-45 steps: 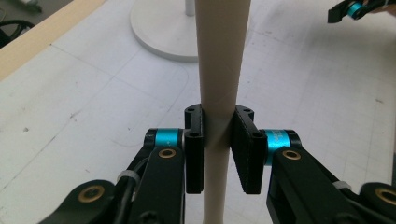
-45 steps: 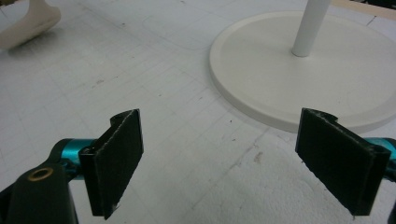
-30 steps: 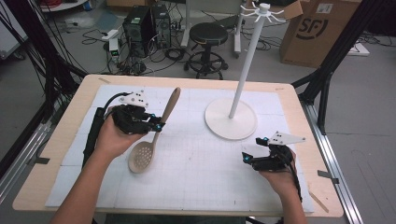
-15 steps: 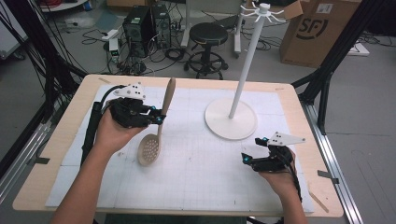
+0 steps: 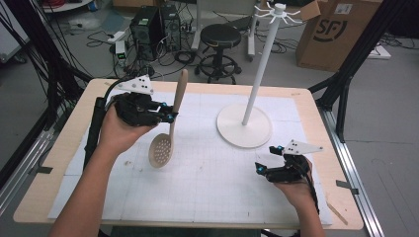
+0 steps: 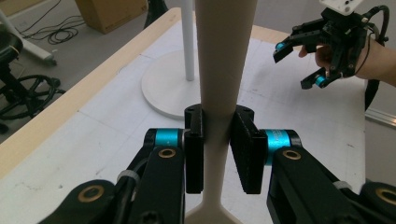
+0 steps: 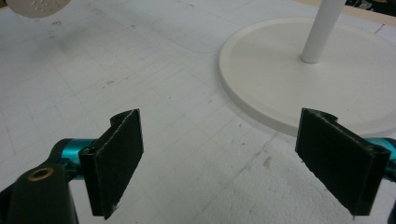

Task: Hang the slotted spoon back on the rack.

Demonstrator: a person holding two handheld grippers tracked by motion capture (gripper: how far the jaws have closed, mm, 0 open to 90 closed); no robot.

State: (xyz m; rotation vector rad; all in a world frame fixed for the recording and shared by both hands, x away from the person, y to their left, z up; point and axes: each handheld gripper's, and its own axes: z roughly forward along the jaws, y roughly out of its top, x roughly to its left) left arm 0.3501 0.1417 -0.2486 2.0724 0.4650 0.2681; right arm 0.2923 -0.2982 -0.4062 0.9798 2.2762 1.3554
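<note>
— Well, starting left of the white hanging stand with its round base (image 5: 244, 126): the left gripper (image 5: 165, 114) has its jaws clamped on the neck of the pale wooden slotted spoon (image 5: 169, 129), partway along the handle.

— So where does the spoon sit?

— Left of the stand's base, held off the white gridded mat (image 5: 197, 187), perforated bowl hanging low and toward the person, handle tip slanting up and away. In the left gripper view the black pads (image 6: 194, 154) press the handle (image 6: 223, 70) from both sides at a narrow stretch just above where it flares.

— What could go wrong?

— I'd judge slipping or swivelling. The handle is smooth and tapered, gripped on a small patch, and the heavy bowl hangs below; a quick swing toward the stand could let it pivot between the pads or slide out. The long handle might also knock the stand's thin white pole (image 5: 261, 64) and rock it.

— And to the right of the base?

— The right gripper (image 5: 269, 160) rests near the base's front edge, jaws spread wide, nothing between them. It's close enough to steady the base (image 7: 317, 79), yet could bump it.
</note>
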